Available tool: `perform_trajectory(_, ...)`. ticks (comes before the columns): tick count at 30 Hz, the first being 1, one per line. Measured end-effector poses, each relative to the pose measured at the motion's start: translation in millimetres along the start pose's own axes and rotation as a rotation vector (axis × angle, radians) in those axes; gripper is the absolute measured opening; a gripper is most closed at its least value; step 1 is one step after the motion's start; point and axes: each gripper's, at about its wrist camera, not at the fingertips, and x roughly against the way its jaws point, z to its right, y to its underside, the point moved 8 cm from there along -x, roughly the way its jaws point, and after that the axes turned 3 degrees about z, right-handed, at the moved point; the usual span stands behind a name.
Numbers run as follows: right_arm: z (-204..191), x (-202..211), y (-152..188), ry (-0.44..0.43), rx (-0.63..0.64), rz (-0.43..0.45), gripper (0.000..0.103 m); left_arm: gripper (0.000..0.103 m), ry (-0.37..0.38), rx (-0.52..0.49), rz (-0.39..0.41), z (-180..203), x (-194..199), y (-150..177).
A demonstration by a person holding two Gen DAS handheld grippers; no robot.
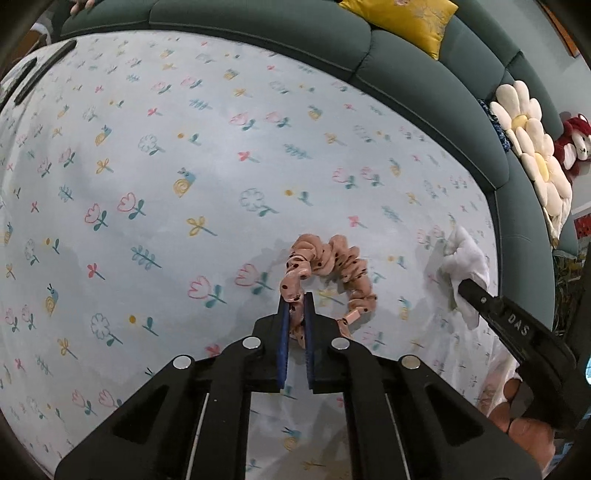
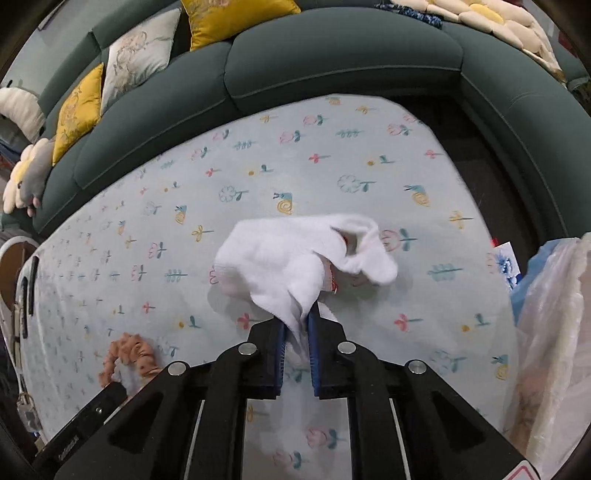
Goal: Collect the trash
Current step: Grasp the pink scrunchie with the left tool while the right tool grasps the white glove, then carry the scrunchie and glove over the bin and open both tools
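My left gripper (image 1: 296, 306) is shut on a pink dotted scrunchie (image 1: 332, 266) that rests on the flower-print tablecloth (image 1: 147, 184). The scrunchie also shows low left in the right wrist view (image 2: 129, 354). My right gripper (image 2: 298, 325) is shut on a crumpled white tissue (image 2: 295, 258) and holds it over the cloth. In the left wrist view the tissue (image 1: 465, 262) and the right gripper (image 1: 466, 290) sit at the right, close beside the scrunchie.
A dark green sofa (image 1: 295, 37) curves around the table's far side, with yellow cushions (image 2: 236, 18) and a flower-shaped pillow (image 1: 532, 147). A translucent plastic bag (image 2: 554, 332) hangs at the right. Dark remotes (image 1: 40, 74) lie at the far left edge.
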Motion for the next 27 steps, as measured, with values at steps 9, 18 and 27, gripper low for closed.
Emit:
perform_trajectory(9,26,60,11,-0.050,-0.006,0.066,0.010,0.007,0.024,-0.094,0.053,57,28,2)
perform_trajectory(18,97,118,15,-0.050,-0.089,0.161,0.010,0.007,0.074,-0.219,0.089,129,57,26)
perform_trajectory(27,185,174,21,-0.021,-0.197,0.258,0.010,0.007,0.148,-0.392,0.102,213,83,75)
